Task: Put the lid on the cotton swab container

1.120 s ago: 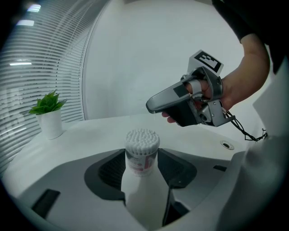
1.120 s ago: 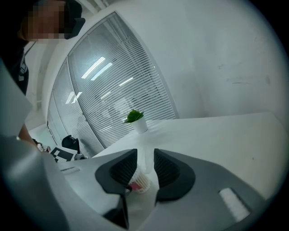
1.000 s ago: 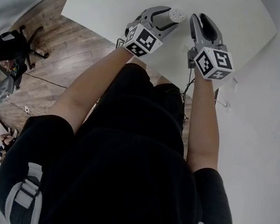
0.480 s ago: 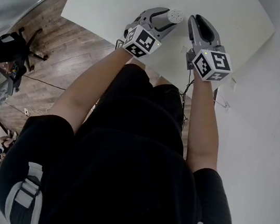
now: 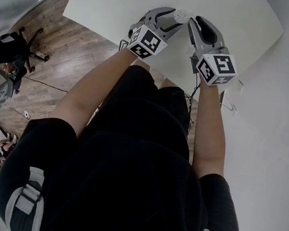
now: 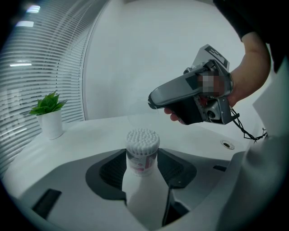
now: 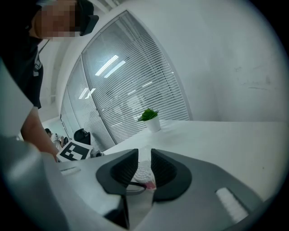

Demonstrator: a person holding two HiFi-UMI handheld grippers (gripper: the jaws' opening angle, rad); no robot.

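Note:
The cotton swab container (image 6: 142, 144), a clear tube with a pink label and white swab heads at its open top, stands upright with my left gripper (image 6: 142, 158) shut on its body. In the head view this left gripper (image 5: 173, 20) holds the container (image 5: 181, 16) over the white table. My right gripper (image 5: 193, 23) sits just right of it, its tip above the swab heads (image 7: 142, 174). A clear lid (image 7: 145, 153) fills the narrow gap of the right gripper (image 7: 144, 158); its jaws have just been opening slightly, and the pads still touch the lid.
The white table (image 5: 124, 5) carries a small potted plant (image 6: 48, 119) at its far side by the blinds. A cable hole (image 6: 227, 144) lies in the tabletop to the right. Wooden floor with an office chair (image 5: 14, 45) is off to the left.
The right gripper has shifted left and turned towards the container, so its tip now meets the swab tops. The left gripper and container have stayed still.

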